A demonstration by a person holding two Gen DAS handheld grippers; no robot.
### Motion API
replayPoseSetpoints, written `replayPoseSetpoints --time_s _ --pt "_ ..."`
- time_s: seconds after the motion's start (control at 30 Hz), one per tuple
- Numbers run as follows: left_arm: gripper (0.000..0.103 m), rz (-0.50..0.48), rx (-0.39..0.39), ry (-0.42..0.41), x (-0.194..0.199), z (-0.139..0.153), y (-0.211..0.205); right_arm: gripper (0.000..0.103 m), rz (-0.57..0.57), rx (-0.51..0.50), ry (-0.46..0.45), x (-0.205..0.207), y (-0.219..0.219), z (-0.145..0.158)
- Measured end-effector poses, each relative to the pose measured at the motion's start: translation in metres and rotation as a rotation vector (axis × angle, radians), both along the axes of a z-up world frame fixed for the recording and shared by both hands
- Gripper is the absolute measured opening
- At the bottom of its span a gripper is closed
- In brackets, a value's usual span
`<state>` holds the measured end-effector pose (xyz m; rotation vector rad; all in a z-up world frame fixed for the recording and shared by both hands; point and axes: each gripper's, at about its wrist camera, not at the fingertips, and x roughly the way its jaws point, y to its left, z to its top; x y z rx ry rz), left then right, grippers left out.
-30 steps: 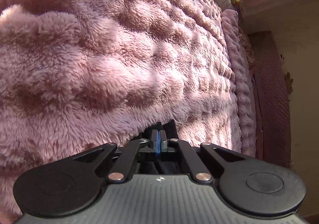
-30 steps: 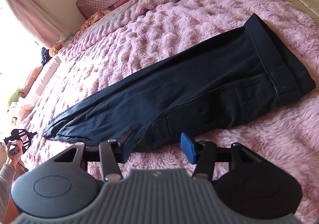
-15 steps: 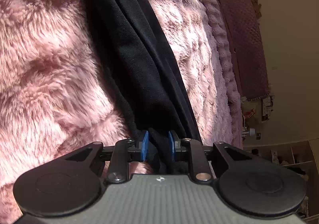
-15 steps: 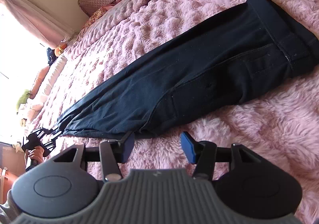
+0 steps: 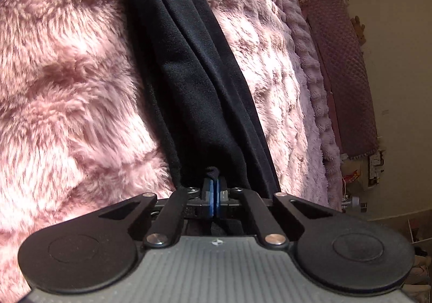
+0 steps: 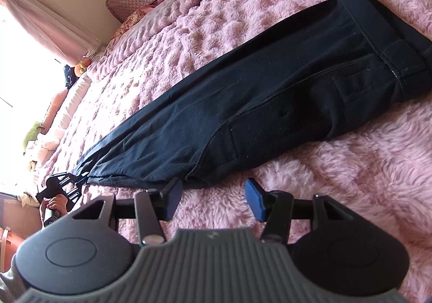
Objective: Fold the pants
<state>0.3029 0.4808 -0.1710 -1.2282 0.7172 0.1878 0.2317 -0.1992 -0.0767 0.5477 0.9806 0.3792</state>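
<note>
Left wrist view: the left claw (image 5: pixel 214 191) is pinched tight on the hem of the black soft-knit pants (image 5: pixel 194 81); these already lie halved lengthwise on the fluffy pink bed blanket (image 6: pixel 351 181); the right claw (image 6: pixel 212 199) gapes wide, holding nothing, near the seat; crosswise folds remain.

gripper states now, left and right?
Left gripper: closed on the hem end of the pants.
Right gripper: open, empty, beside the pants.
</note>
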Motion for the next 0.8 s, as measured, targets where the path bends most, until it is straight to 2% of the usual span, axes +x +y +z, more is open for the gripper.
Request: replayPoseSetpoints --time_s 0.2,0.27,0.3,0.33,0.37,0.4,0.47,0.5,0.57,0.6,0.63,0.67,0.7,0.73,0.77,0.8 --pt "0.001 -0.068 0.014 0.018 -0.013 0.019 0.009 0.050 0.020 -0.003 -0.016 0.004 -0.005 0.005" --pt "0.003 -0.091 0.058 0.081 -0.002 0.017 0.006 0.050 0.020 0.003 -0.022 0.004 -0.006 0.005" --pt "0.012 -0.095 0.089 0.126 0.002 0.014 0.005 0.050 0.024 0.004 -0.027 0.005 -0.006 0.006" --pt "0.016 -0.112 0.109 0.155 0.006 0.012 0.004 0.050 0.032 0.001 -0.032 0.007 -0.005 0.007" --pt "0.024 -0.147 0.108 0.156 0.008 0.012 0.002 0.050 0.045 -0.013 -0.039 0.010 -0.002 0.008" --pt "0.043 -0.199 0.098 0.150 0.007 0.014 0.000 0.050 0.067 -0.045 -0.056 0.016 0.003 0.011" --pt "0.064 -0.326 0.082 0.124 0.003 0.022 -0.005 0.060 0.127 -0.107 -0.098 0.028 0.016 0.019" --pt "0.064 -0.385 0.112 0.109 -0.002 0.030 -0.010 0.062 0.179 -0.131 -0.124 0.036 0.025 0.024" --pt "0.064 -0.413 0.242 0.092 -0.017 0.050 -0.016 0.065 0.269 -0.110 -0.144 0.055 0.045 0.033" --pt "0.064 -0.405 0.295 0.086 -0.023 0.056 -0.018 0.065 0.303 -0.042 -0.140 0.068 0.057 0.036" --pt "0.063 -0.387 0.382 0.082 -0.030 0.066 -0.022 0.064 0.322 0.033 -0.129 0.080 0.069 0.037" --pt "0.062 -0.364 0.442 0.076 -0.036 0.070 -0.025 0.057 0.335 0.093 -0.120 0.090 0.081 0.036" --pt "0.052 -0.334 0.479 0.070 -0.040 0.071 -0.028 0.047 0.346 0.159 -0.112 0.103 0.102 0.035" --pt "0.044 -0.296 0.520 0.066 -0.044 0.069 -0.031 0.015 0.353 0.198 -0.113 0.112 0.120 0.034" --pt "0.019 -0.256 0.541 0.068 -0.047 0.064 -0.033 0.000 0.369 0.248 -0.113 0.123 0.146 0.031" --pt "0.001 -0.206 0.548 0.094 -0.048 0.058 -0.033 0.000 0.388 0.278 -0.110 0.132 0.169 0.029"
